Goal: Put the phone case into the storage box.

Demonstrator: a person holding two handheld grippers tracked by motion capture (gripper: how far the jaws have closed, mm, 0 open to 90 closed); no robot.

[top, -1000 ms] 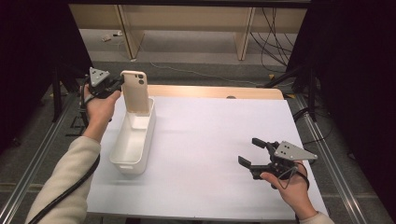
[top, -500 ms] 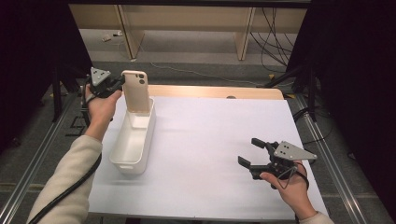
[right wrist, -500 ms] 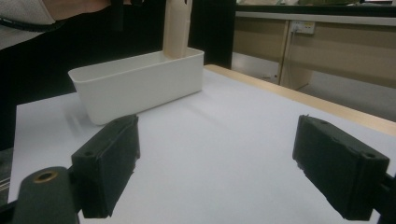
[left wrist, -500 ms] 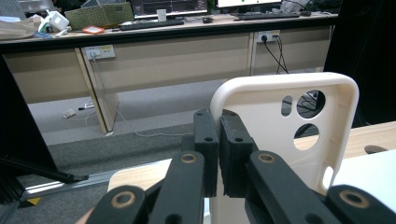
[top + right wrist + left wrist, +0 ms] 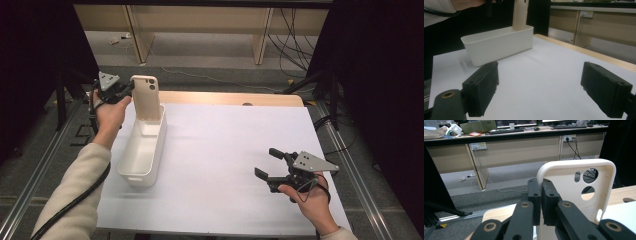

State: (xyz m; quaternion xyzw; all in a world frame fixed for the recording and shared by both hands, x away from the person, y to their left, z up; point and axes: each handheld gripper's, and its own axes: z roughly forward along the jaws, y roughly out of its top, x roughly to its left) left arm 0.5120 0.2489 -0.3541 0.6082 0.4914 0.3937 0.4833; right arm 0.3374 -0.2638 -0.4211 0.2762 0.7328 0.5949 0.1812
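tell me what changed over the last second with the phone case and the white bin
Nothing visibly changed. The left hand-held gripper stays shut on the edge of the phone case, held upright at the far end of the white bin. The right hand-held gripper stays open above the white table, apart from both.

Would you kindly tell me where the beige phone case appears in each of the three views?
High view: the phone case stands upright at upper left, in the far end of the white bin.
Left gripper view: centre right, its edge clamped by the left tool.
Right gripper view: top centre, rising from the bin.
Shared landmark: the case's round camera holes, in the high and left gripper views.
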